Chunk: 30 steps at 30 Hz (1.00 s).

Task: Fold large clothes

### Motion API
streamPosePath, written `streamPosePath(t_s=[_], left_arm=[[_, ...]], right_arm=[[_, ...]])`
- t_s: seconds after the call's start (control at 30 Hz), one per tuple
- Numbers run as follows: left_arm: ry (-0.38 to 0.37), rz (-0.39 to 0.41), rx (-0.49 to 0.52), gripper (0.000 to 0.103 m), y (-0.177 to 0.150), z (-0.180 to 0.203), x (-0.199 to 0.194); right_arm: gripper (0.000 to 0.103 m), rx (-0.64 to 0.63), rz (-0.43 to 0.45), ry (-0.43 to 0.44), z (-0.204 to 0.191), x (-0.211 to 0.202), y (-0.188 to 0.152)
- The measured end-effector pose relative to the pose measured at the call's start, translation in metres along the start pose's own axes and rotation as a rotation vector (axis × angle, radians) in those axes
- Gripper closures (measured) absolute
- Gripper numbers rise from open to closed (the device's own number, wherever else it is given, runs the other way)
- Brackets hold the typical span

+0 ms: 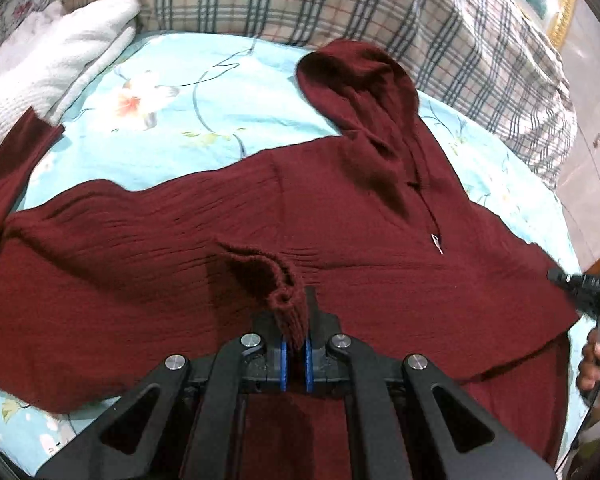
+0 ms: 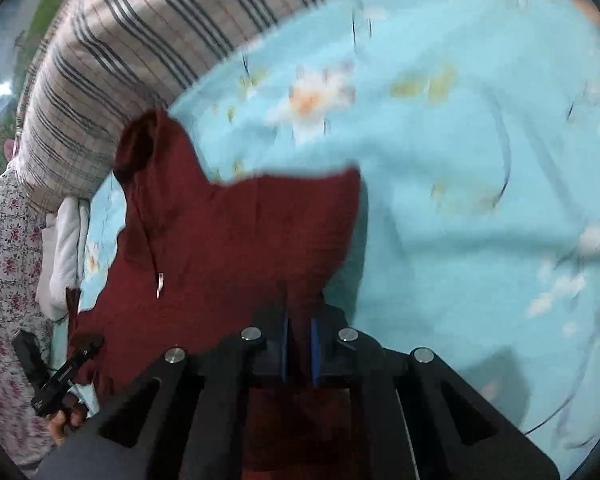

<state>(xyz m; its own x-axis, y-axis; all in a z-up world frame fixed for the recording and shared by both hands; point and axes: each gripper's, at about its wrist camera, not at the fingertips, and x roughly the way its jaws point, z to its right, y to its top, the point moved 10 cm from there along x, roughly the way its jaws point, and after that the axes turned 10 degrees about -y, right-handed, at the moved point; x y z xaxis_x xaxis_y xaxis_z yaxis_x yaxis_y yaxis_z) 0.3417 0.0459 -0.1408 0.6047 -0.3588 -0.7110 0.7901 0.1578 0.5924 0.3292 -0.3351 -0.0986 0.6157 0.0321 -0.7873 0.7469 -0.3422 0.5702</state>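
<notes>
A maroon knit hooded sweater (image 1: 340, 248) lies spread, front up, on a light blue flowered bedsheet (image 1: 204, 92). Its hood (image 1: 360, 92) points toward the far side and a zip pull (image 1: 436, 242) shows at the neck. My left gripper (image 1: 296, 320) is shut on a sleeve cuff (image 1: 288, 300), which is bunched up over the sweater's body. In the right wrist view, which is blurred, the sweater (image 2: 236, 232) fills the left half. My right gripper (image 2: 299, 336) is shut with maroon fabric pinched between its blue pads (image 2: 284, 344). The right gripper (image 1: 588, 292) also shows at the sweater's right edge.
A plaid quilt roll (image 1: 340, 4) runs along the far side of the bed. A folded white blanket (image 1: 56, 64) lies at the far left, beside flowered cloth (image 2: 4, 264). A person's hand (image 1: 596, 364) holds the right gripper. Bare blue sheet (image 2: 480, 200) stretches to the sweater's right.
</notes>
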Motion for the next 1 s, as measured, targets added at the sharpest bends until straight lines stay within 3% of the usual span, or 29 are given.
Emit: streamPosePath(t_s=[0.17,0.27,0.33,0.4,0.47,0.57,0.7,0.77,0.83,0.9,1.0], left_arm=[[-0.003,-0.026,-0.016,0.099,-0.009,-0.007,0.01],[-0.011,-0.028,-0.019,0.098,-0.011,-0.01,0.009],[-0.014,-0.029,-0.026,0.097,-0.012,-0.01,0.009],[-0.015,-0.032,-0.035,0.097,-0.013,-0.01,0.009],[-0.016,-0.03,-0.044,0.095,-0.014,-0.011,0.006],[-0.001,-0.016,-0.062,0.087,-0.016,-0.021,-0.007],[0.077,0.006,-0.087,0.074,-0.022,-0.052,-0.039],[0.095,0.043,-0.108,0.07,-0.02,-0.07,-0.063],[0.146,0.076,-0.113,0.049,-0.015,-0.088,-0.084],[0.205,0.115,-0.113,0.036,-0.006,-0.108,-0.102],[0.286,0.139,-0.131,0.027,0.015,-0.138,-0.114]], right_arm=[[0.091,-0.006,-0.08,-0.045,0.011,0.02,-0.016],[0.086,0.002,0.007,-0.115,0.016,-0.011,-0.014],[0.085,-0.035,0.071,-0.095,-0.001,-0.033,-0.016],[0.085,-0.112,0.066,-0.061,-0.024,-0.037,-0.028],[0.085,-0.176,0.016,-0.08,-0.033,-0.027,-0.045],[0.085,-0.124,-0.072,-0.141,-0.007,-0.005,-0.065],[0.084,-0.041,-0.021,-0.077,-0.006,-0.029,-0.065],[0.078,-0.046,0.0,-0.011,-0.021,-0.043,-0.068],[0.07,-0.051,-0.001,0.049,-0.036,-0.051,-0.076],[0.064,-0.066,-0.004,0.101,-0.052,-0.058,-0.088],[0.063,-0.095,-0.039,0.157,-0.078,-0.06,-0.109]])
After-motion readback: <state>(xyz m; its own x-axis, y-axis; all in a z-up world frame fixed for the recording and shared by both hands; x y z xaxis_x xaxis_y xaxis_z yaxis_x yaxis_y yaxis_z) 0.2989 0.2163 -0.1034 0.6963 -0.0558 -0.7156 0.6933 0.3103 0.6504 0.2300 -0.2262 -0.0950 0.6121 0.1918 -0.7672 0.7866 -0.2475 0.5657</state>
